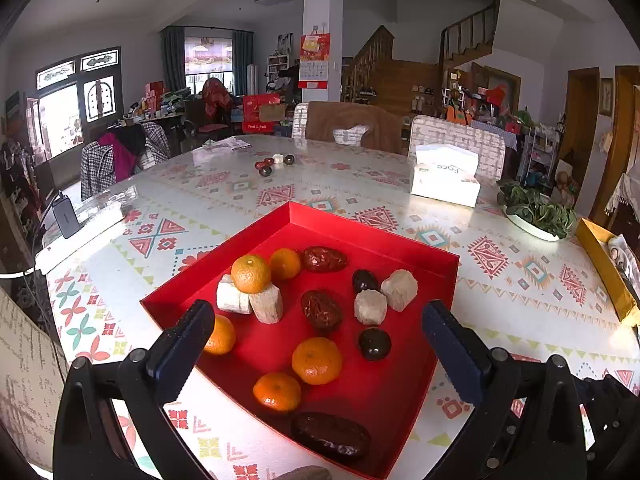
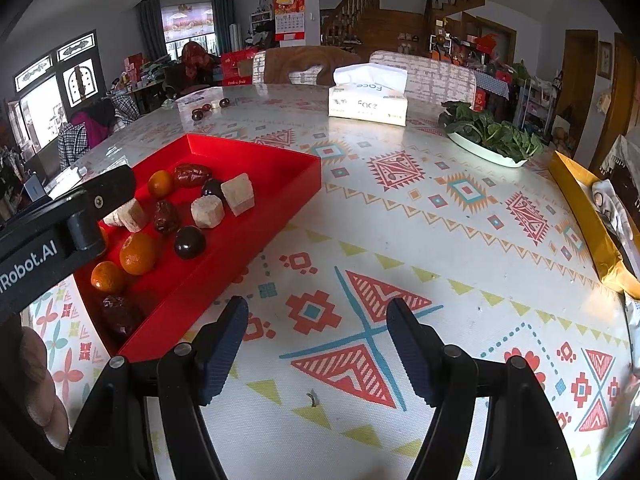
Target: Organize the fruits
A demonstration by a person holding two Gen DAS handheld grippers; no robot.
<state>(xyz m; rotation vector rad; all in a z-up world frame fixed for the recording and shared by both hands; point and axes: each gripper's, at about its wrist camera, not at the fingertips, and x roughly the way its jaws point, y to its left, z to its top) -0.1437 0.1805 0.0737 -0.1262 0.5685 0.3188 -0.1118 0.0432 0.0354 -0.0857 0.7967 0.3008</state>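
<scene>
Left tongs (image 1: 318,326) are hovering apart directly over the red tray (image 1: 372,236), mandarin (image 1: 317,360) lying between them; right tongs (image 2: 316,326), also apart, are sitting beside the tray, farther off.

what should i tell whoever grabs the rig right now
Left tongs: open, empty, hovering over the red tray.
Right tongs: open, empty, over bare tablecloth right of the tray.
In the tray, mixed and unsorted: five oranges, one stacked on the pale blocks; three red dates; two dark round fruits.
A few small fruits sit loose at the far side of the table.
Done: nothing visibly grouped. Left: likely gather the far fruits and sort by type.
</scene>
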